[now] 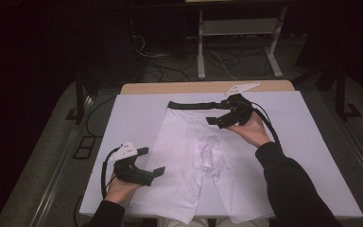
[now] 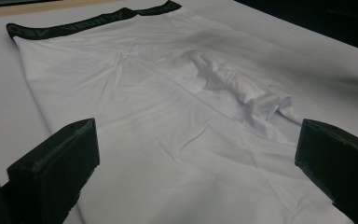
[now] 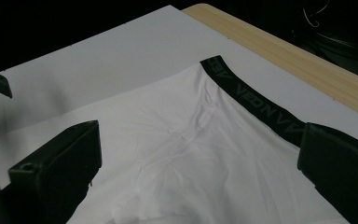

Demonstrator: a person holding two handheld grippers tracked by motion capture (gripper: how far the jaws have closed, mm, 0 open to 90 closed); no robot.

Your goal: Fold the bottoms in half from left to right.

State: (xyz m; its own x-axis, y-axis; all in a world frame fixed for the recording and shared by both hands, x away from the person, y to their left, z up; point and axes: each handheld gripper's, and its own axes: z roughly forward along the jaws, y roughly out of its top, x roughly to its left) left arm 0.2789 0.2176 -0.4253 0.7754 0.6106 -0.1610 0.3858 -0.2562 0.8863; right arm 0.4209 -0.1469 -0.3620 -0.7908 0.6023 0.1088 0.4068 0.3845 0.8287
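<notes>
**Ana:** Boxer briefs (image 1: 189, 156), white with a black waistband (image 1: 194, 105), lie flat on the white board (image 1: 132, 113) that covers the table. The waistband is at the far side and the two legs point toward the near edge, just reaching it. It looks like the start of a fold, with nothing gripped so far.

**Ben:** Where do the tools stand?

**Ana:** The left gripper (image 1: 152, 163) hovers at the near left, beside the outer edge of the left leg, with its jaws spread wide and nothing between them. The right gripper (image 1: 216, 117) is at the far right, over the waistband's right end, its jaws likewise apart and empty. In the right gripper view the waistband (image 3: 256, 105) runs just ahead of the right-hand jaw.

**Ben:** So how would you take hold well?

**Ana:** I'd bring the right one down onto the waistband corner, since the elastic is thicker and should be less likely to slip than the thin cloth. The left should pinch the hem or side seam of the left leg, catching both layers rather than only the top one.

**Ben:** Anything to watch?

**Ana:** There's a bunched ridge at the crotch (image 2: 235, 88). Folded over as it is, it would probably leave a lump, so a light pull between the two holds to flatten it first seems wise. Lift both sides evenly as well, or the cloth may drag and skew on the board.
</notes>
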